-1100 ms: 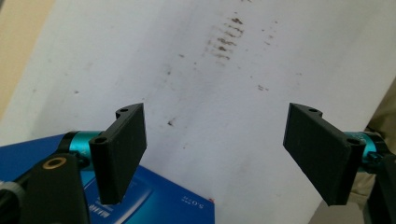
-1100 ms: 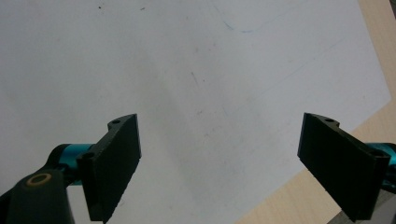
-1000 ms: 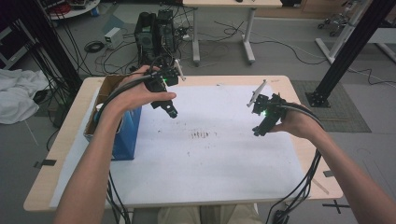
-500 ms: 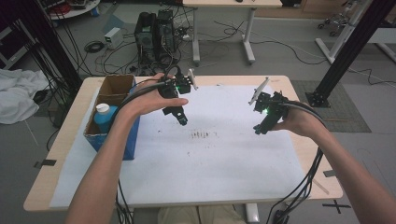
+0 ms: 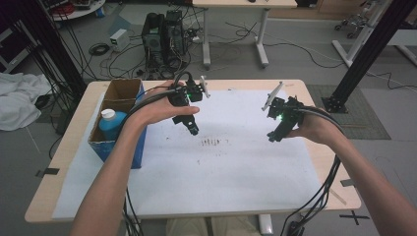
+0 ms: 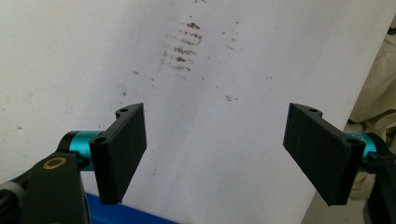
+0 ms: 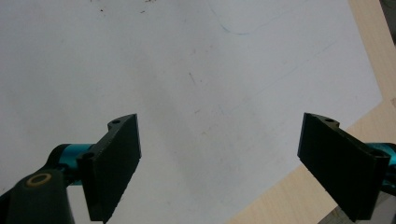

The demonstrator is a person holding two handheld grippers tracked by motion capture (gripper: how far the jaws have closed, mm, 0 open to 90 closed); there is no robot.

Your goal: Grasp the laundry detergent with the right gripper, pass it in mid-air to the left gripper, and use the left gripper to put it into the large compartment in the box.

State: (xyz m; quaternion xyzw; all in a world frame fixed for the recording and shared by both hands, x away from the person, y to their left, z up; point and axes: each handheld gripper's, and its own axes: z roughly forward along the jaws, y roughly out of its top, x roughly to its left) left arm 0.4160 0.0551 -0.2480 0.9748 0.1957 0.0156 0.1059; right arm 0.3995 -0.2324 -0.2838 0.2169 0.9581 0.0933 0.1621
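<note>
Reaching in from the near edge of the table (image 5: 69, 162), 2 bare forearms carry a gripper each over a white sheet (image 5: 236, 172) that covers most of the tabletop. Nothing is held in either tool.

On the right side, the right gripper (image 5: 275, 136) hangs just above the sheet, its tip tilted down and toward the middle. In the right gripper view its 2 black jaws stand wide apart with nothing between them, and below them lie the bare sheet and its edge, with light wood beyond.

Closest to both tools, a small patch of brown smudges (image 5: 212, 142) marks the sheet near its centre, between the 2 grippers and a little nearer the left one. In the left gripper view these smudges (image 6: 183, 49) show as short dark streaks lying ahead of the jaws.

Slightly farther back, the left gripper (image 5: 193, 130) points down at the sheet just beyond the smudges, held by the left hand (image 5: 162, 105). Its jaws are also spread wide and empty, apart from the paper.

At the left edge of the table sits an open cardboard box (image 5: 123, 93) with a blue front, and a blue bottle (image 5: 112, 125) with a white cap stands in its near end, well apart from both grippers.

Beyond the far edge, cables and computer cases (image 5: 164, 34) sit on the grey floor.
</note>
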